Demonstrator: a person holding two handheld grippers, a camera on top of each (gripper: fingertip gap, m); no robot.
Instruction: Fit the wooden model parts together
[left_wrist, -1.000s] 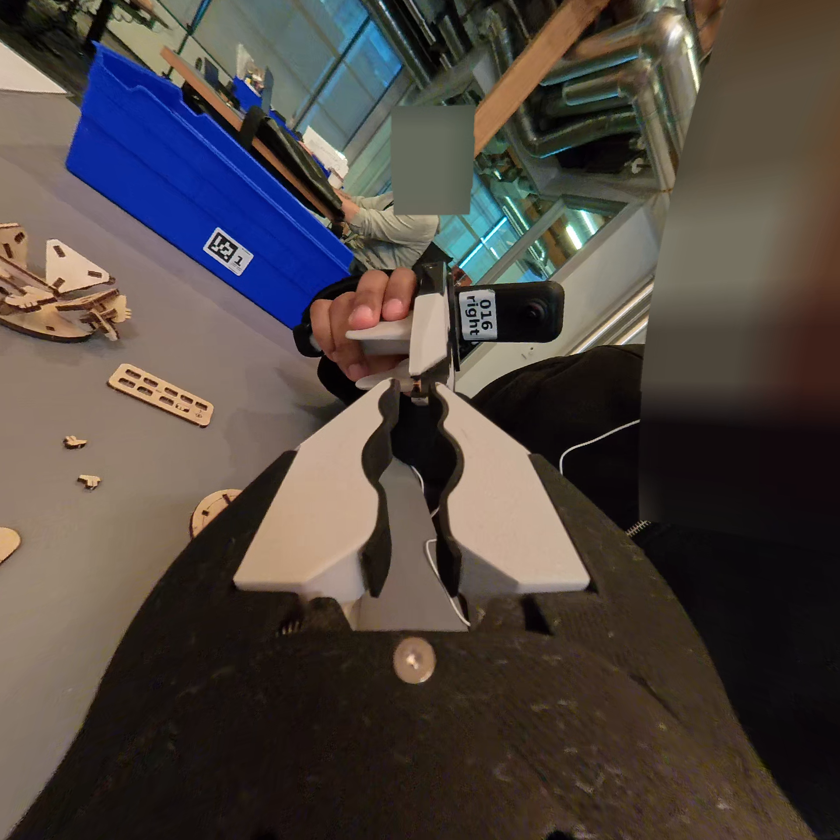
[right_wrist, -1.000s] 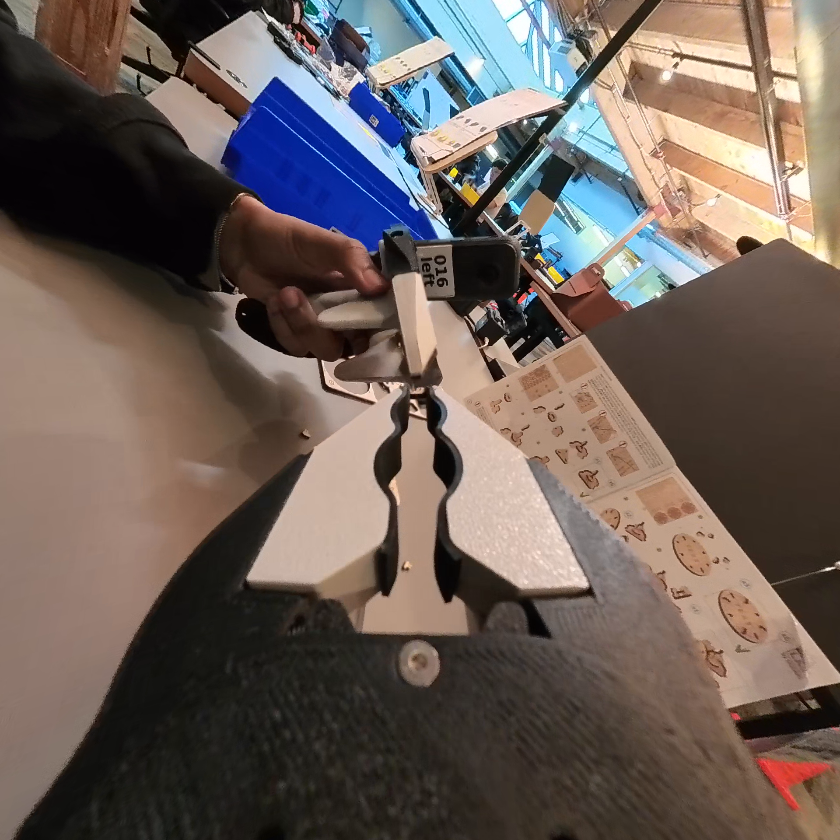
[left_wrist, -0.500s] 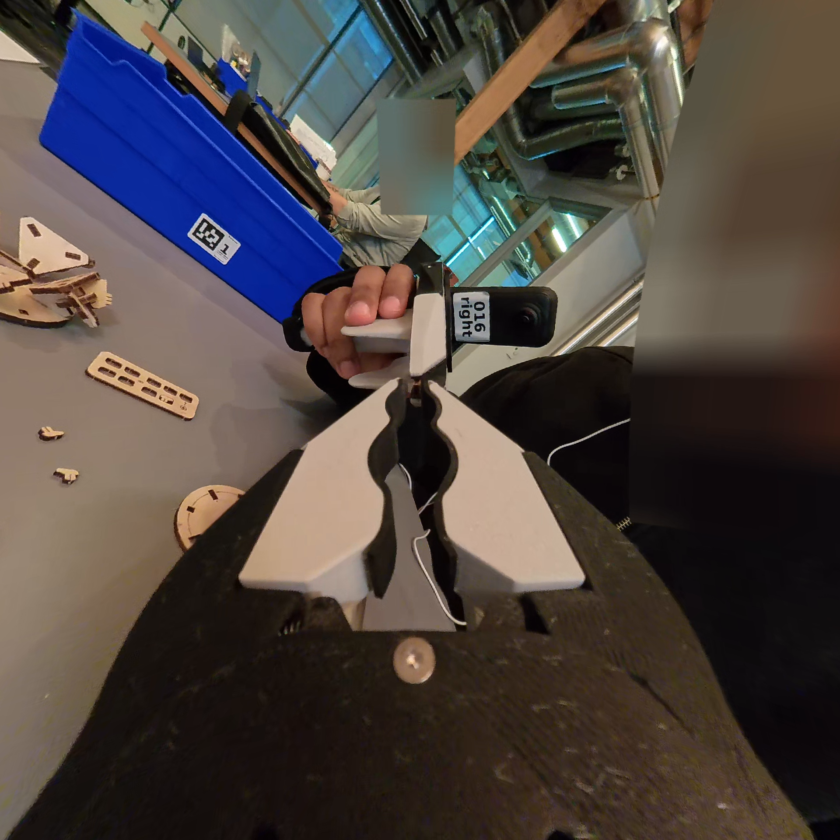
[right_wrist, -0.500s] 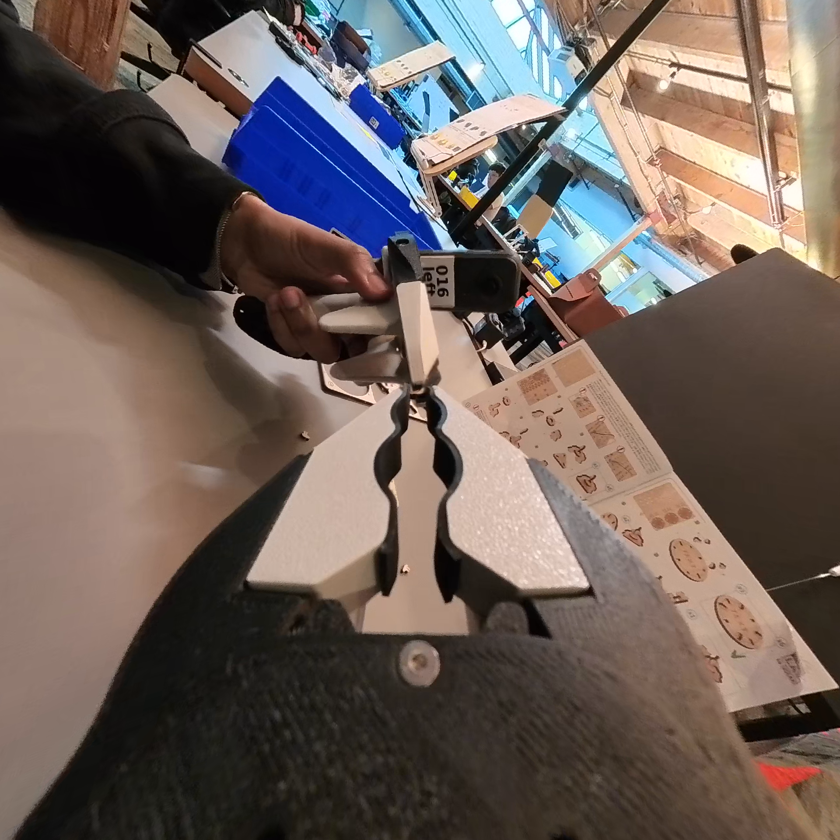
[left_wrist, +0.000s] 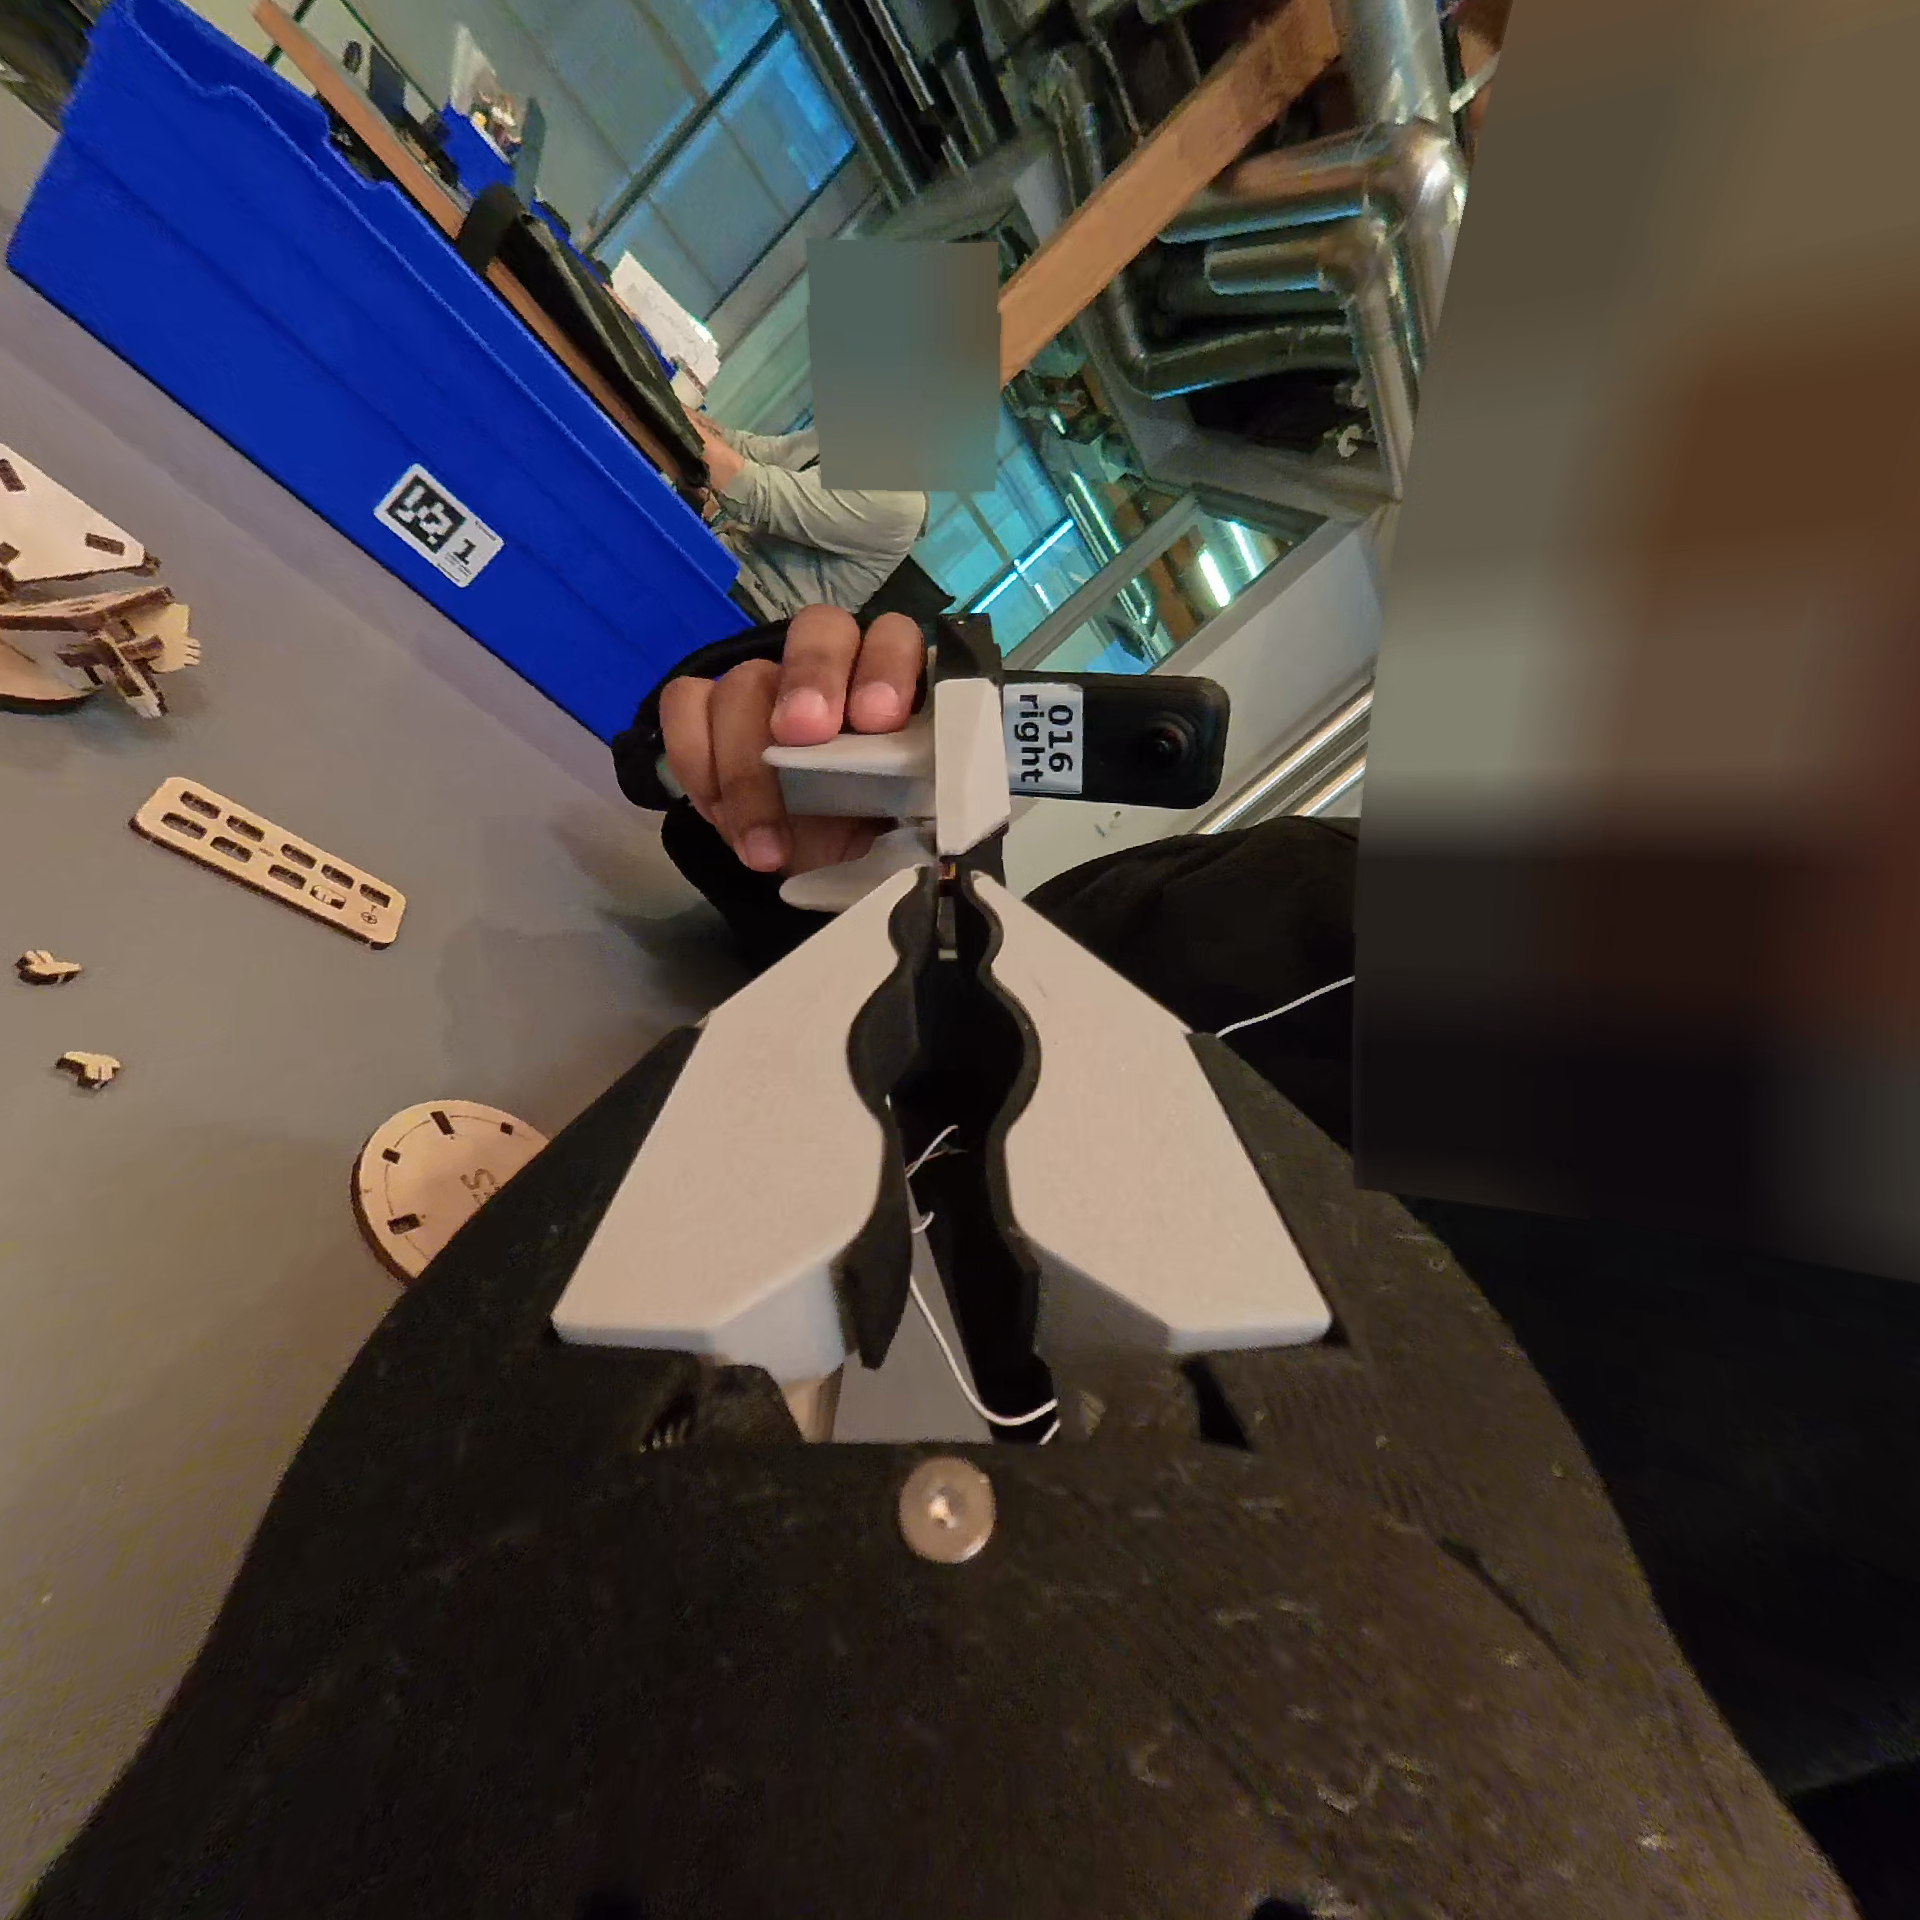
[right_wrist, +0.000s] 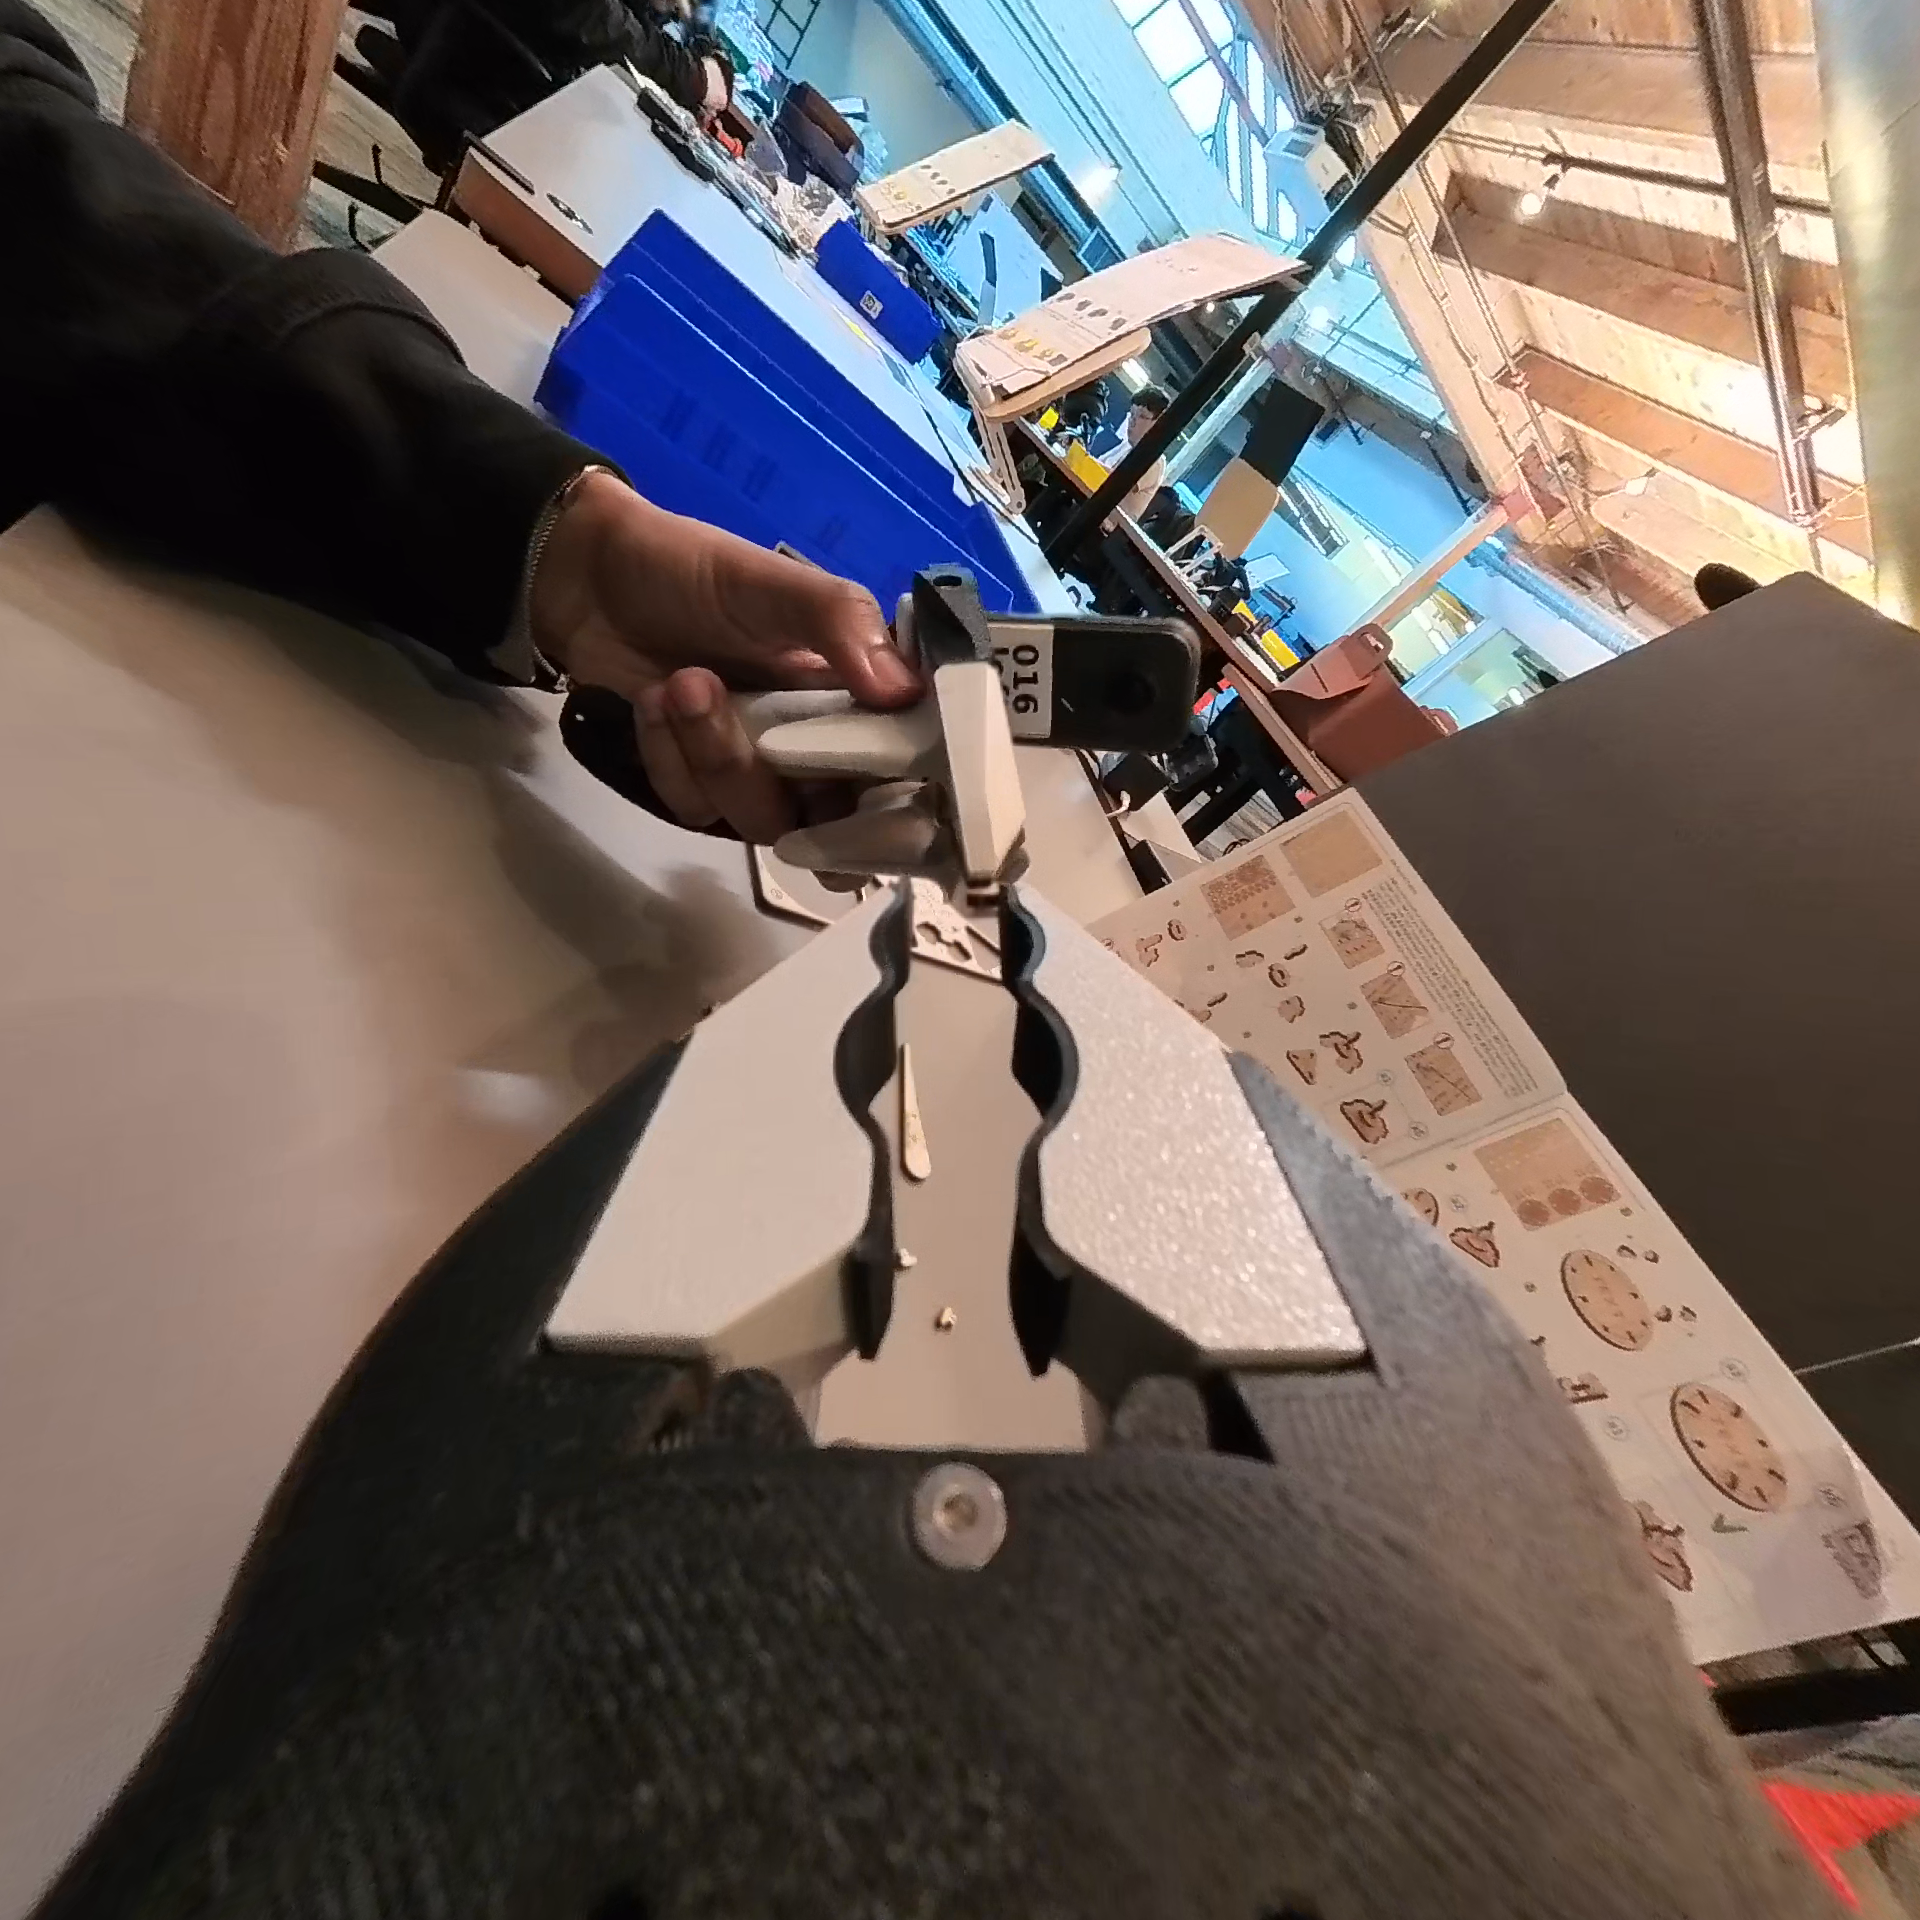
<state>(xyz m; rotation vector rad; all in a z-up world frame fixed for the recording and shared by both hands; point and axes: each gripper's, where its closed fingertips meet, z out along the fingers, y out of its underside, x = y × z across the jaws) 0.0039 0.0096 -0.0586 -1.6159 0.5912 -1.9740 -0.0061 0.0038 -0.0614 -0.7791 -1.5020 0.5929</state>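
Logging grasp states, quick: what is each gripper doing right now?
Left gripper: closed on a tiny wooden piece.
Right gripper: open, fingers apart, gripping nothing.

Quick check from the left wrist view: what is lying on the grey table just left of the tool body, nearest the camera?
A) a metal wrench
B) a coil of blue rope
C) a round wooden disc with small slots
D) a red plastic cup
C: a round wooden disc with small dark slots around its rim lies flat on the grey table, partly hidden behind the black body of the left tool.
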